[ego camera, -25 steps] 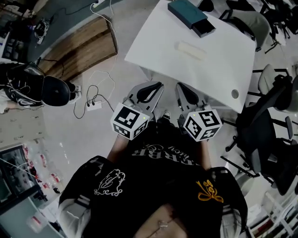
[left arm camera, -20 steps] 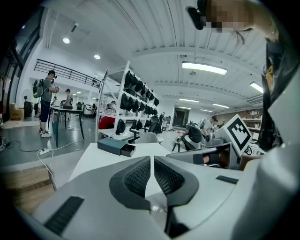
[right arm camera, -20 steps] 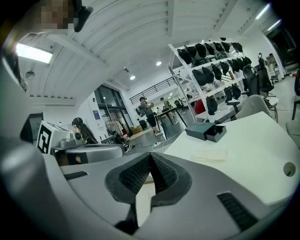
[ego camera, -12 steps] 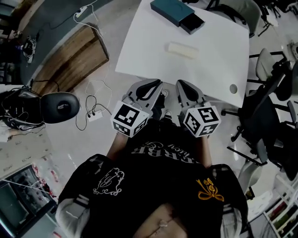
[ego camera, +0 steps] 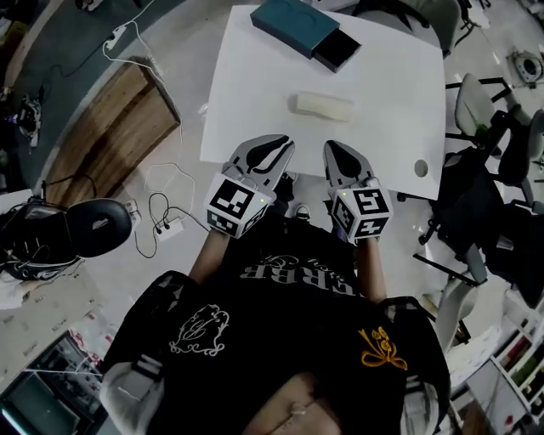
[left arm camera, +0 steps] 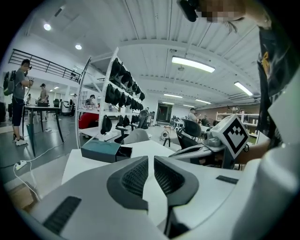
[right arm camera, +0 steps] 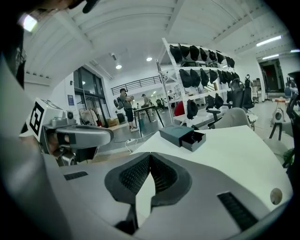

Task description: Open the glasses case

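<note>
White table with pale glasses case, teal box; shirt lettering illegible.

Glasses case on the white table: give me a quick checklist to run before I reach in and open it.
1. Glasses case lies flat on the table with nothing on top: ok.
2. Case looks closed: ok.
3. Side that its opening seam faces: cannot tell.
4. Left gripper ready to grasp: not ok, jaws shut and empty.
5. Right gripper ready to grasp: not ok, jaws shut and empty.
6. Teal box out of the way: ok, it sits apart from the case, beyond it.
</note>
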A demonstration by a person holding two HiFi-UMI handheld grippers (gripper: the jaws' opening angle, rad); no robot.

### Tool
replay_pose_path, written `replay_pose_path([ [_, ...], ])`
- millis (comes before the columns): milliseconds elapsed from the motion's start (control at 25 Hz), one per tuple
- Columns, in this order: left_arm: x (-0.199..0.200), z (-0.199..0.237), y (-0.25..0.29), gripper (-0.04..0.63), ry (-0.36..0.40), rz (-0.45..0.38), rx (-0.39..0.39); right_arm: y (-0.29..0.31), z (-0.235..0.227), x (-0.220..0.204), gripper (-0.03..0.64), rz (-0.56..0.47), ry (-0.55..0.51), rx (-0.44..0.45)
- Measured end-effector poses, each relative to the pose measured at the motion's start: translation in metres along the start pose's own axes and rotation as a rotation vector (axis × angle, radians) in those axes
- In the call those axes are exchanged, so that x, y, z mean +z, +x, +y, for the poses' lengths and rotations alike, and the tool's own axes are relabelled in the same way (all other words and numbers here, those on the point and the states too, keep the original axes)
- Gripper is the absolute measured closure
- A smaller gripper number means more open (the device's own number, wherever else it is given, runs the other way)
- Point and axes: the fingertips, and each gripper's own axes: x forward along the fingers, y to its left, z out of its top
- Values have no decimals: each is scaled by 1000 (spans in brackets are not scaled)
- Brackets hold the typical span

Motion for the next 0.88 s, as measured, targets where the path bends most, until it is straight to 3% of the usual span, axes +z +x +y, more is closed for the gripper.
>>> replay_pose_path([
  [160,-13,35,19,558,-8,27,-19,36,-20,1,601,46,-62,-65],
  [360,-32,45,42,558,-2,59,-69,59,-48,-12,569,108,-125,-101],
  [680,-71,79,87,555,29,169,-137,121,-89,-38,510,281,-380,-142],
  [880,-105,96,114,470,45,254,-170,148,-109,-63,411,419,-533,-96],
])
